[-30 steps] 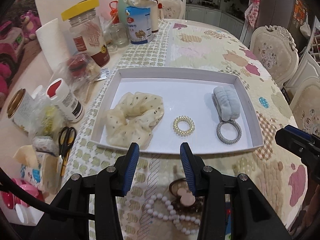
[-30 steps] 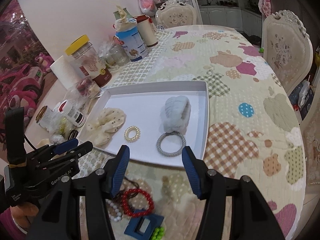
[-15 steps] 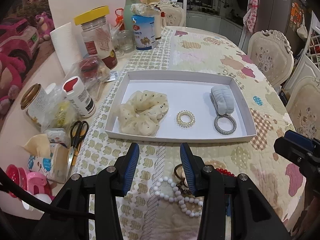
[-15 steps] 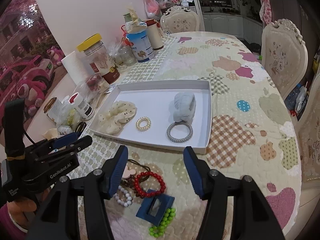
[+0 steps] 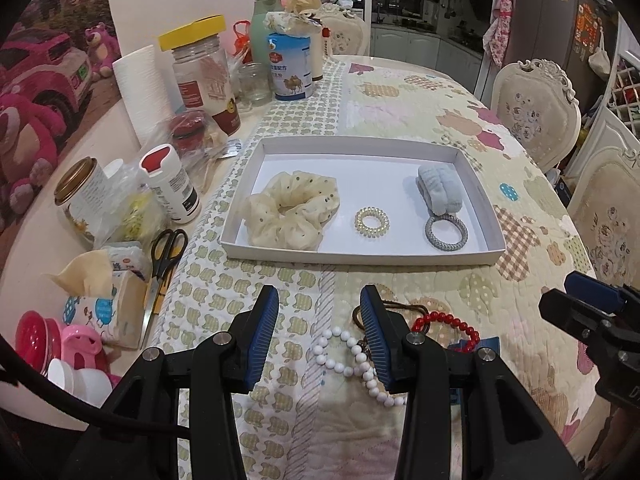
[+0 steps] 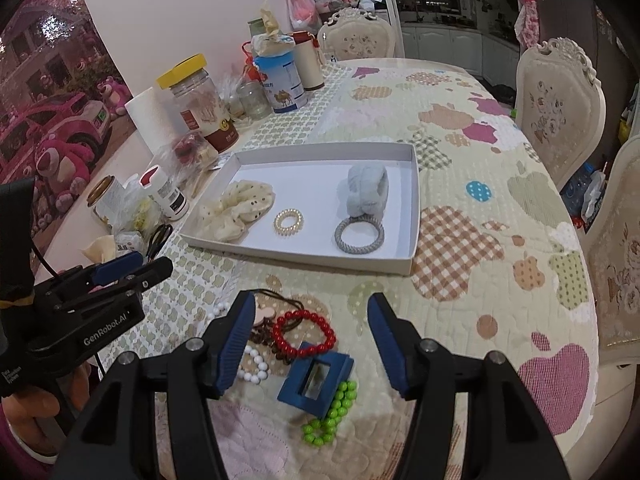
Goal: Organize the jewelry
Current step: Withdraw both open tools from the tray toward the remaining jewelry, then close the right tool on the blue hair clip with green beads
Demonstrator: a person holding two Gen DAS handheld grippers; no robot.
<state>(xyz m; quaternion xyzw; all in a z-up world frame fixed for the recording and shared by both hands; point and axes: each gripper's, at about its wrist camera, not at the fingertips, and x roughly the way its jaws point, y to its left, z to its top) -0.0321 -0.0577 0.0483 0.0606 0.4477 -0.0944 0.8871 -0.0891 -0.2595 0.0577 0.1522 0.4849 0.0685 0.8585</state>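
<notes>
A white tray [image 5: 360, 146] [image 6: 414, 200] holds a cream scrunchie [image 5: 294, 210] [image 6: 236, 210], a pearl coil tie [image 5: 372, 221] [image 6: 289, 221], a blue fluffy tie [image 5: 440, 188] [image 6: 368, 188] and a grey ring tie [image 5: 446, 233] [image 6: 359, 235]. In front of it lie a white bead bracelet [image 5: 352, 360] [image 6: 254, 364], a red bead bracelet [image 5: 448, 322] [image 6: 303, 334], a blue square clip [image 6: 316, 378], a green bead bracelet [image 6: 330, 412] and a brown cord piece [image 6: 280, 306]. My left gripper [image 5: 319, 332] [image 6: 120, 272] is open above the white beads. My right gripper [image 6: 312, 340] [image 5: 592, 304] is open above the red bracelet.
Jars, a tin [image 5: 290, 66], a paper roll [image 5: 142, 92], bottles, scissors [image 5: 166, 256] and a tissue pack [image 5: 116, 304] crowd the table's left side. Chairs [image 5: 536, 108] stand at the right of the quilted tablecloth [image 6: 480, 208].
Both grippers have drawn back from the tray toward the table's near edge. The loose bracelets and the blue clip have come into fuller view. Both stay open.
</notes>
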